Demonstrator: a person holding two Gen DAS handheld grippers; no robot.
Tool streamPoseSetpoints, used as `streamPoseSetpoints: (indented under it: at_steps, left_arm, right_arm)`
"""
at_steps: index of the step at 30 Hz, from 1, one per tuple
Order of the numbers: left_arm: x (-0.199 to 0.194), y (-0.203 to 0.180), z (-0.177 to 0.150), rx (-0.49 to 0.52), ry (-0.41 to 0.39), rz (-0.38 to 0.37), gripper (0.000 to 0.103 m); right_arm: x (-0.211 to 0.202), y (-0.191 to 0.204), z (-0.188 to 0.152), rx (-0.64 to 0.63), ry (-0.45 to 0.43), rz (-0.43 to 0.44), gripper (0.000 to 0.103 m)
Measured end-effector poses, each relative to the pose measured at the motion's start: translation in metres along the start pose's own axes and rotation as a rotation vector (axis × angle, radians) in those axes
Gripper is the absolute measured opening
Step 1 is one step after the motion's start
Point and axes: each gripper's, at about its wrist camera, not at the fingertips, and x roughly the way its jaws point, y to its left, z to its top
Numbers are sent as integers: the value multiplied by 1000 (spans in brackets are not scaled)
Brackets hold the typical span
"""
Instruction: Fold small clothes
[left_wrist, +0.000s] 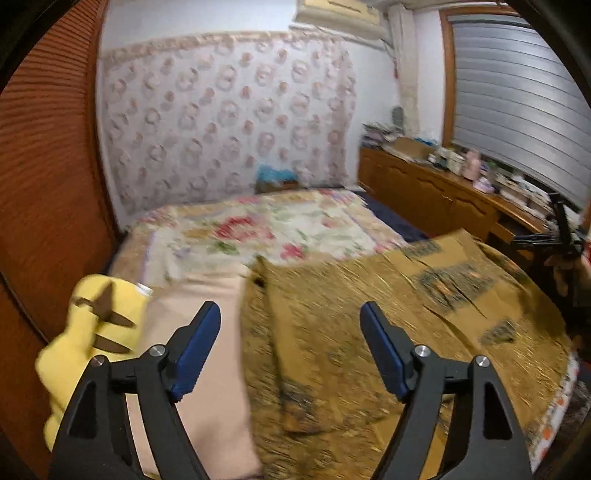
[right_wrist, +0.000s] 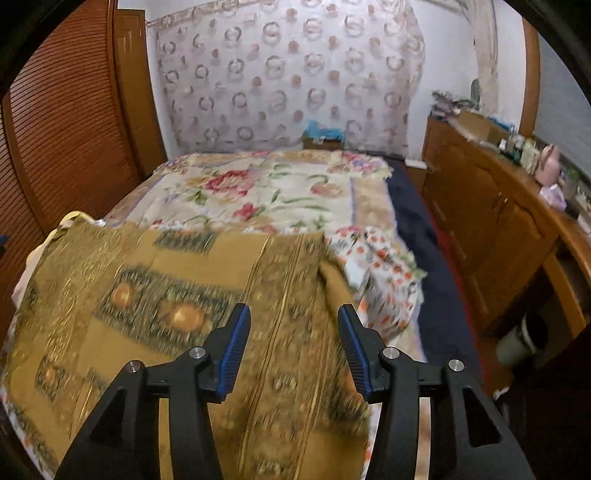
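Bedroom walls close in the scene: a louvred wooden door (left_wrist: 48, 177) stands at the far left, and a patterned cloth (left_wrist: 229, 118) hangs on the wall behind the bed (right_wrist: 266, 192), which wears a floral cover. In the left wrist view a yellow soft toy (left_wrist: 99, 321) lies at the bed's left edge, just beside a pale pink cloth (left_wrist: 218, 332) spread on the bed. Right of that cloth, and lapping over its edge, lies the ochre patterned garment (left_wrist: 369, 314), spread wide over the near part of the bed with a fold running down its left side. The left hand-held gripper (left_wrist: 290, 347) hangs above the garment's left border with its blue-padded jaws spread wide; nothing sits between them and the pads press on nothing. Farther right, a wooden cabinet (left_wrist: 436, 195) along the wall carries cluttered small items under a window blind (left_wrist: 517, 103).

In the right wrist view the same ochre patterned garment (right_wrist: 166, 302) covers the near left of the bed, its right edge dropping beside an orange-flowered sheet (right_wrist: 384, 266). The right hand-held gripper (right_wrist: 293, 349) hovers over the garment's right border, jaws parted and clasping nothing. Both views are blurred near the cloth. Right of the bed, a dark floor strip runs along the cabinet (right_wrist: 491, 229).
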Motion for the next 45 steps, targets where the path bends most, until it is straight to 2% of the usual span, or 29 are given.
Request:
streamPoseSetpoints:
  at_steps: [5,6,9,13,16,22,27,31,37,41,42,45]
  left_arm:
    - [15,-24,-17,27,67,-18,79]
    - [19,-28,-22,22,85,-23,79]
    - [28,-35,-34,-4,136,-37,79]
    - [44,-38,-46,-26,189,-25,79]
    - [53,-43,-52,-11,227,-7,79]
    - [62,-55,-60,32,262,5,79]
    - [69,-60,-67,40,295,2,79]
    - [73,-62,-70,53,297,11,79]
    - [74,-63,-71,55,305,4,83]
    - [74,-66,-71,60,306,7,84]
    - [74,-66,-71,62,306,9,84]
    - [73,-67,-71,63,305,11,84]
  right_arm:
    - [-3,-7,-13,20,83,32,51]
    - [2,-10,-7,23,101,33,51]
    - [0,-8,-17,16,137,30,51]
    - [-1,-18,-23,47,150,41,51]
    - [-11,-24,-25,63,127,43,51]
    - [-20,-29,-33,36,104,11,51]
    - [-16,-16,-42,-14,92,-37,51]
    - [-18,-20,-43,-17,86,-34,51]
    - [14,-4,-43,-22,84,-35,51]
    - [8,-8,-44,-21,84,-34,51]
    - [21,-1,-43,-22,85,-35,51]
    - [20,-1,-43,-22,84,-34,51]
